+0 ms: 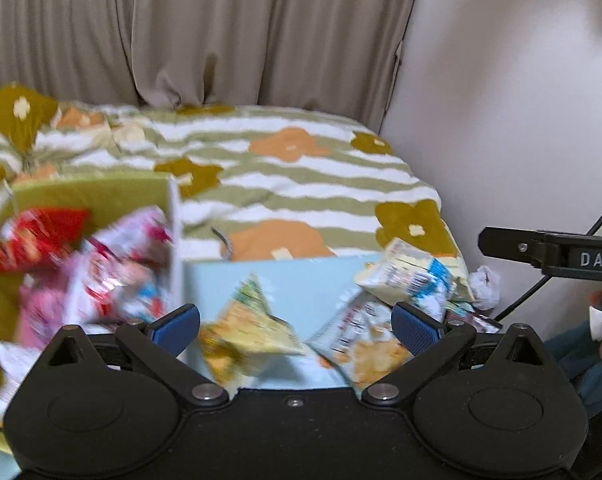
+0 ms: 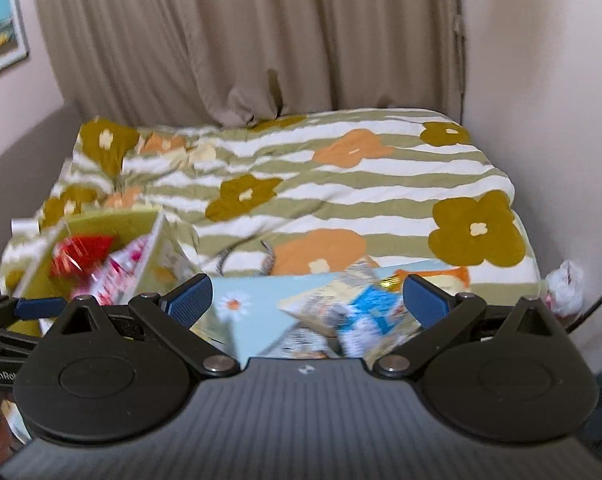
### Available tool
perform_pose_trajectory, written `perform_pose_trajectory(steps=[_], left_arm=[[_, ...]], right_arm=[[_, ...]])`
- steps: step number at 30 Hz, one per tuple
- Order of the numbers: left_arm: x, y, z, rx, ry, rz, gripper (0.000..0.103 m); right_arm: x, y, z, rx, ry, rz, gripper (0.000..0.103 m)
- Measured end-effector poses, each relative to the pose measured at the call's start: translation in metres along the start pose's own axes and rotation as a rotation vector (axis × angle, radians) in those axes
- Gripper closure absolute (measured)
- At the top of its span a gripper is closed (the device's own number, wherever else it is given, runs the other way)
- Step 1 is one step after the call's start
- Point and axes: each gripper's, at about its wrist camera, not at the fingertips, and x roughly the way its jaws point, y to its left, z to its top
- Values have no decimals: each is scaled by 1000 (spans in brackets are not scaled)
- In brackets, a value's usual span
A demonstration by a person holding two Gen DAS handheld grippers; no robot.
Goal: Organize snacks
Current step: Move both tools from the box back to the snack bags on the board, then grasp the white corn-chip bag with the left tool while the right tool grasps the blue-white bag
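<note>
A: What are the 2 grippers doing?

B: The left gripper (image 1: 296,322) is hanging with its blue fingers (image 1: 179,326) spread wide and nothing between them. The right gripper (image 2: 308,300) is doing the same, jaws wide apart and empty.

A: Where are the snacks sitting?

B: They are lying in 2 boxes on the flowered bedspread (image 1: 301,176). The green box (image 1: 89,190) on the left is holding red and pink packets (image 1: 97,264), with a red one (image 2: 81,254) at the back. The light blue box (image 1: 297,276), touching the green box's right side, is holding yellow chip bags (image 1: 249,332), and a yellow and blue bag (image 1: 417,276) is resting over its right rim.

A: How are the grippers sitting relative to the boxes?

B: The left one is hovering above the near edge of the blue box, close to the wall shared with the green one. The right one is hovering over the blue box's right half, above the yellow and blue bag (image 2: 365,308).

A: Anything else?

B: A crumpled white wrapper (image 2: 565,288) is lying by the wall at the bed's right edge. Much of the snack print is blurring, so I cannot read the labels.
</note>
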Motion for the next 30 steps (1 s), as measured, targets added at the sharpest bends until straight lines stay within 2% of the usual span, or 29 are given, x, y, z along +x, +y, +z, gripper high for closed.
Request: perform_pose_trajectory(steps=[4,10,14,17,21,30], left_arm=[[32,-24,-8,-64,63,16,0],[83,-43,-25,-208,143,42,0],[111,-47,-34,-302,171,54,0],[122,-47,-37,-348,168,69,0],[140,-44,-39,-413,200,40,0],[169,-51,-45,-434,260,17,1]], right_arm=[[22,-28,0,-89,34,44,0],[64,-53,-3,-192,115,155,0],[95,-61,-4,-211,188,235,0],[112,-62,-5,-227,216,264,0],[130,-64,-3,-266,245,291,0],[161,-62,-8,-307,333,353,0]])
